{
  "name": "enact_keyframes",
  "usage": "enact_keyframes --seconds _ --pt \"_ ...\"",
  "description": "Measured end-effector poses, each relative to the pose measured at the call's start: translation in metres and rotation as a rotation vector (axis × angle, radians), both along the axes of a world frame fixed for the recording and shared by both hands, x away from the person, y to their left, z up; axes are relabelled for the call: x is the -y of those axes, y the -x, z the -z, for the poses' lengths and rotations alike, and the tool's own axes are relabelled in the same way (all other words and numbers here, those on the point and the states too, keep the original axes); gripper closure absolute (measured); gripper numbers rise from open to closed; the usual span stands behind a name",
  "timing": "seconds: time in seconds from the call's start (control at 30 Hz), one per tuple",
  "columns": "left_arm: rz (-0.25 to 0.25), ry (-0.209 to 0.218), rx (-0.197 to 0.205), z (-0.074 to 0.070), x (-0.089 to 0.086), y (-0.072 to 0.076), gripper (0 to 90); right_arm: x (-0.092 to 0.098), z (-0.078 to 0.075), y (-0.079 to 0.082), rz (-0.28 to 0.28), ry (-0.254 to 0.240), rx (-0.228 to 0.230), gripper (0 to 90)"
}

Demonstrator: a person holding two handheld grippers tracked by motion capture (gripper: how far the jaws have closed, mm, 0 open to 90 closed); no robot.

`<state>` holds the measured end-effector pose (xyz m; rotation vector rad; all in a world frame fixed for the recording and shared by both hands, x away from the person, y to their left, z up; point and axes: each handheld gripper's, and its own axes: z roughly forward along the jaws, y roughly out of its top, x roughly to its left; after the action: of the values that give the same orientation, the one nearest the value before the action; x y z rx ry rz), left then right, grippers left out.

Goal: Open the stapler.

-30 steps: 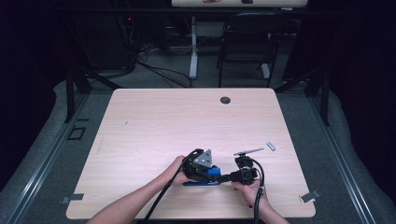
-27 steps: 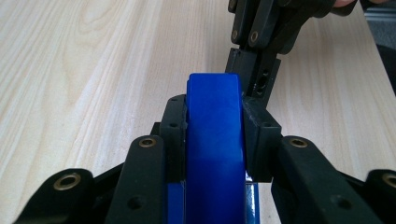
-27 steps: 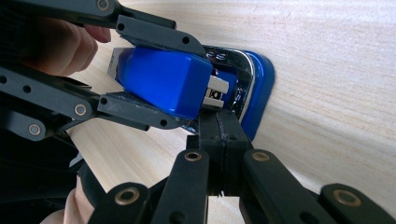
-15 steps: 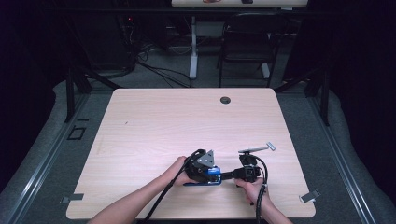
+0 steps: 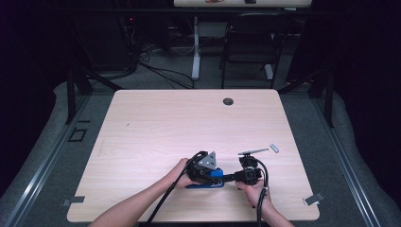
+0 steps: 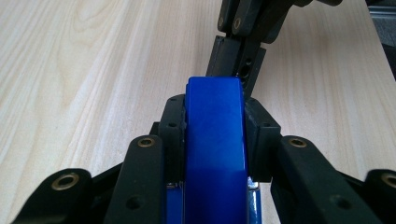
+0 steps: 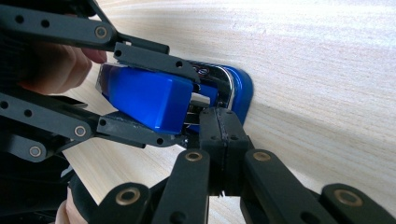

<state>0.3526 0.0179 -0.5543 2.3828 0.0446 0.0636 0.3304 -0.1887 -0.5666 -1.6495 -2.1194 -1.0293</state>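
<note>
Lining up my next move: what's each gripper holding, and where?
Left gripper clamps the blue stapler's top arm by its sides. Right gripper is shut at the stapler's front, holding nothing visible.

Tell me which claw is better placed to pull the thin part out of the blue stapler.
Right. The right claw is shut at the blue stapler's open front, while the left claw clamps its body, steadying it.
</note>
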Motion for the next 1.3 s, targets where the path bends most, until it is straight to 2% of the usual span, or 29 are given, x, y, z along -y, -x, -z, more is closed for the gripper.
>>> enact_keyframes --seconds 0.1,0.13,0.2,0.23,0.4,0.43,0.53,0.57,0.6,0.63,0.67,0.73,0.8,0.9,0.97,1.17,1.27,1.3 --pt "-0.002 0.01 0.0 0.001 -0.001 0.0 66.2 0.0 0.0 0.0 0.004 -0.004 -0.004 90.0" --pt "-0.004 0.021 0.001 0.001 -0.002 0.0 66.2 0.0 0.0 0.0 0.002 0.002 0.009 90.0" --pt "-0.007 0.035 0.0 0.003 -0.003 0.0 66.3 -0.003 0.0 0.002 0.034 -0.005 0.025 90.0" --pt "-0.008 0.042 -0.002 0.003 -0.003 0.001 66.3 -0.002 -0.001 0.003 0.012 0.009 0.032 90.0" --pt "-0.012 0.07 0.007 0.005 -0.006 0.002 66.3 -0.005 -0.002 0.005 0.019 0.026 0.056 90.0" --pt "-0.013 0.068 0.005 0.006 -0.006 0.002 66.4 -0.006 -0.002 0.006 0.039 0.026 0.063 90.0" --pt "-0.013 0.087 0.002 0.007 -0.007 0.002 66.3 -0.006 -0.002 0.006 0.026 0.036 0.069 90.0" --pt "-0.01 0.077 0.001 0.006 -0.007 0.001 66.3 -0.006 -0.003 0.006 0.025 0.043 0.071 90.0" --pt "-0.008 0.06 0.016 0.005 -0.004 0.003 66.2 -0.007 -0.002 0.006 0.039 0.036 0.074 90.0" --pt "-0.007 0.045 0.012 0.004 -0.003 0.002 66.1 -0.005 -0.003 0.005 0.018 0.039 0.068 90.0" --pt "-0.007 0.045 0.012 0.004 -0.003 0.002 66.0 -0.005 -0.002 0.005 0.018 0.038 0.067 90.0" --pt "-0.008 0.019 -0.003 0.002 -0.001 0.0 65.5 -0.006 -0.003 0.005 0.018 0.038 0.065 90.0" --pt "-0.007 -0.021 0.011 -0.001 0.003 0.001 64.9 -0.005 -0.002 0.004 0.015 0.038 0.063 90.0" --pt "-0.013 -0.043 0.018 -0.002 0.007 0.001 64.6 -0.005 -0.002 0.005 0.013 0.038 0.067 90.0" --pt "-0.012 -0.041 0.018 -0.001 0.007 0.002 65.4 -0.005 -0.002 0.005 0.013 0.04 0.068 90.0" --pt "-0.008 0.012 0.039 0.004 0.003 0.004 66.1 -0.005 -0.002 0.005 0.012 0.038 0.073 90.0" --pt "-0.008 0.052 0.032 0.008 0.001 0.003 66.2 -0.004 -0.001 0.005 0.016 0.024 0.07 90.0" --pt "-0.007 0.049 0.028 0.008 0.0 0.002 66.3 -0.004 -0.001 0.005 0.016 0.024 0.071 90.0"
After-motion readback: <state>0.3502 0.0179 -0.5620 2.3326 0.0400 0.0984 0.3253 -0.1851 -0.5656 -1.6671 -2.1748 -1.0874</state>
